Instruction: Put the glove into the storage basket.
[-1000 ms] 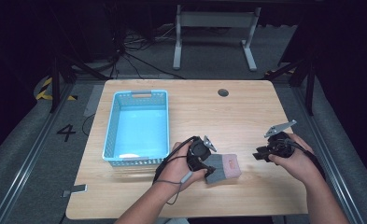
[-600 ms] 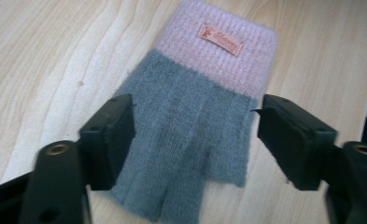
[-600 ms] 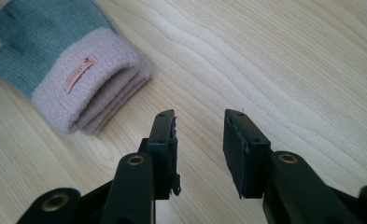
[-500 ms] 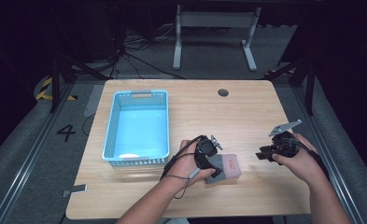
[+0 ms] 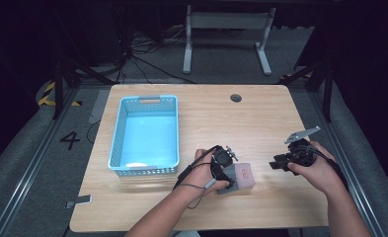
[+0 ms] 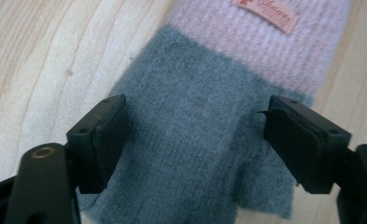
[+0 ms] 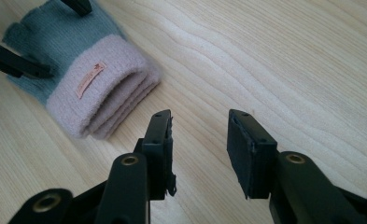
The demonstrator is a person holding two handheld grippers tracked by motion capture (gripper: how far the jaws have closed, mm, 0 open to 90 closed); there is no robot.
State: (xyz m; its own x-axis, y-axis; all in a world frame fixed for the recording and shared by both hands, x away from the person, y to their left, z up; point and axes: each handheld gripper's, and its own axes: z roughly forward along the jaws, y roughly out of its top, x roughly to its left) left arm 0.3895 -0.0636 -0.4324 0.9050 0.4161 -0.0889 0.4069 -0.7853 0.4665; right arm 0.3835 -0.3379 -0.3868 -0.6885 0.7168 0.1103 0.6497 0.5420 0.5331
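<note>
A knitted glove (image 5: 244, 176), grey-green with a pink cuff and a small label, lies flat on the wooden table (image 5: 206, 113) near its front edge. My left gripper (image 5: 225, 178) hangs just over it. Its jaws have just been opening and stand wide on either side of the grey part of the glove (image 6: 195, 121), the pads clear of the wool. To the right, my right gripper (image 5: 277, 164) points at the glove's cuff (image 7: 102, 88) from a short way off. Its jaws (image 7: 200, 144) have just been opening too, with only bare table between them.
A light blue plastic basket (image 5: 143, 171) stands at the left of the table, beside my left hand. A round cable hole (image 5: 236, 98) sits near the far edge. Beyond the table are metal desk legs and cables on a dark floor.
My left gripper has sunk and shifted a little right onto the glove, and its jaws have spread. The right gripper's jaws have widened; that hand stayed in place.
</note>
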